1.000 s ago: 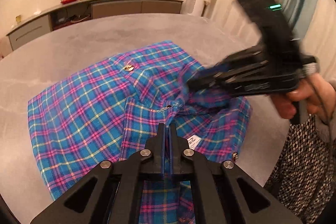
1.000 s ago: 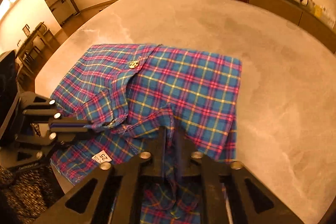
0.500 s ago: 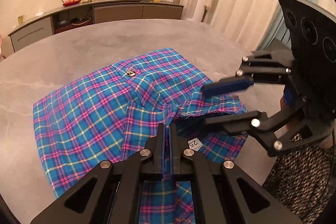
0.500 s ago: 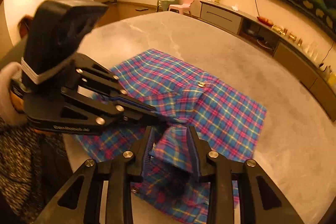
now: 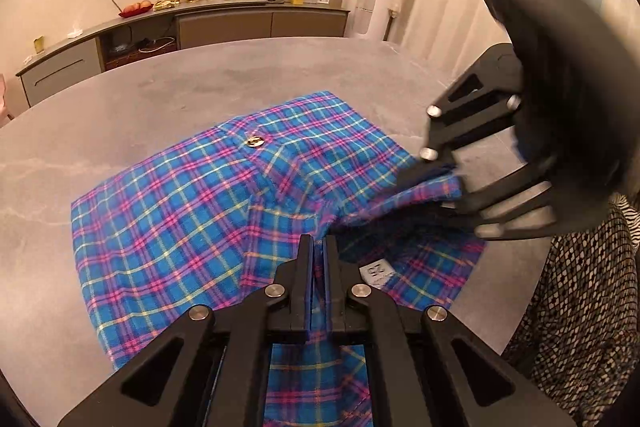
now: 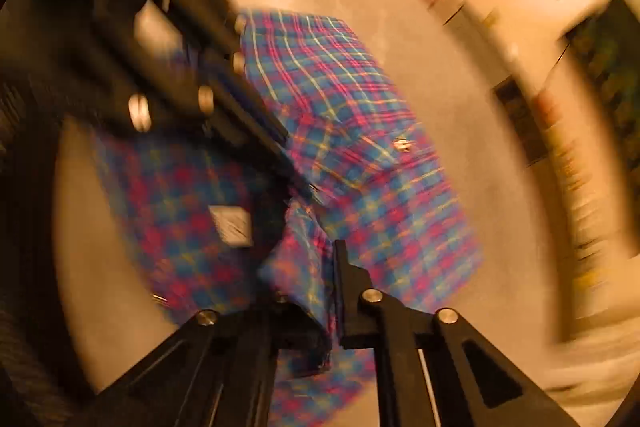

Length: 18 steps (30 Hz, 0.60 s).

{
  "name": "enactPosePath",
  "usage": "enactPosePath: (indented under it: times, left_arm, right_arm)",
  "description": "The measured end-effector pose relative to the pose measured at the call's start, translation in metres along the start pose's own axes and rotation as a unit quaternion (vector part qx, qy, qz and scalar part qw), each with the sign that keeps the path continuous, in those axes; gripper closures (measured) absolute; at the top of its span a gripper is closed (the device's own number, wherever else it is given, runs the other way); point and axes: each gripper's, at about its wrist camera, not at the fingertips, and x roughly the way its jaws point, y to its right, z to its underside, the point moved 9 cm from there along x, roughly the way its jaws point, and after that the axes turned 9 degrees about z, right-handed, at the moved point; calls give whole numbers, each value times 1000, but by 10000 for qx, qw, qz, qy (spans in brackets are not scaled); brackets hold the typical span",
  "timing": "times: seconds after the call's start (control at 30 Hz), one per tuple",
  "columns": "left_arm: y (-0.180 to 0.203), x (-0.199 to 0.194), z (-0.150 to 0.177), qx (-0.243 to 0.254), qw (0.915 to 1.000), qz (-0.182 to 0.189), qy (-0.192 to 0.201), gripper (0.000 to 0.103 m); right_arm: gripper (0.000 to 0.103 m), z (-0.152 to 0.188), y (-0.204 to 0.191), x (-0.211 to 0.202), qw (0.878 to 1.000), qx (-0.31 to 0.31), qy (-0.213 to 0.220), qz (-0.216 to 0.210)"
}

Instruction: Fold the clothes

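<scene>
Where a white tag (image 5: 375, 271) shows on the inner cloth, its print reads as two digits, seemingly "25" turned round; no other writing is legible. One plaid shirt (image 5: 168, 211) lies on the grey table (image 5: 120, 115), with one brass button (image 5: 253, 141) near its far edge. Of two grippers, the left gripper (image 5: 318, 251) has its jaws pinched together on a raised fold, and the right gripper (image 5: 452, 187) is clamped on another fold just beside it.
</scene>
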Motion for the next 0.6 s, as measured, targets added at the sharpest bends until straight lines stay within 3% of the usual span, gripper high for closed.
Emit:
enactPosePath:
  times: [0.03,0.07,0.13,0.17,0.23,0.33,0.37,0.4,0.43,0.5,0.53,0.57,0.6]
  left_arm:
    - [-2,-1,0,-25,10000,12,18,101]
    - [-4,-2,-1,-48,10000,12,36,101]
    - [-8,-3,-2,-100,9999,-1,58,100]
    - [-10,-3,-1,-124,9999,-6,55,100]
    - [-12,-3,0,-149,9999,2,36,100]
    - [-13,1,3,-117,9999,-25,-27,100]
    - [-11,1,4,-109,9999,-31,-37,100]
    - [-10,2,3,-108,9999,-25,-39,100]
    - [-9,2,3,-110,9999,-16,-39,100]
    - [-7,4,0,-69,10000,-24,-32,100]
    - [-5,5,0,-15,10000,-64,-30,98]
    - [-2,6,-1,23,9999,-101,-28,97]
    - [-1,7,-2,54,9999,-133,-25,97]
  right_arm:
    - [99,-9,0,-9,9935,655,71,-930]
    - [99,-11,7,-9,9782,1310,62,-1611]
    - [99,-12,29,1,9327,2503,-42,-2596]
    - [98,-8,39,10,9082,3018,-113,-2898]
    - [98,15,59,40,8675,3905,-327,-3063]
    - [98,40,67,72,8030,4734,-333,-3605]
    - [98,43,67,74,7930,4825,-224,-3712]
    - [97,44,67,75,7906,4850,-120,-3737]
    - [97,45,66,73,7957,4818,-3,-3670]
    - [96,46,65,68,8262,4582,12,-3279]
    - [94,44,66,61,8507,4356,49,-2942]
    - [81,41,69,54,8660,4220,125,-2681]
    - [55,40,71,49,8758,4139,210,-2476]
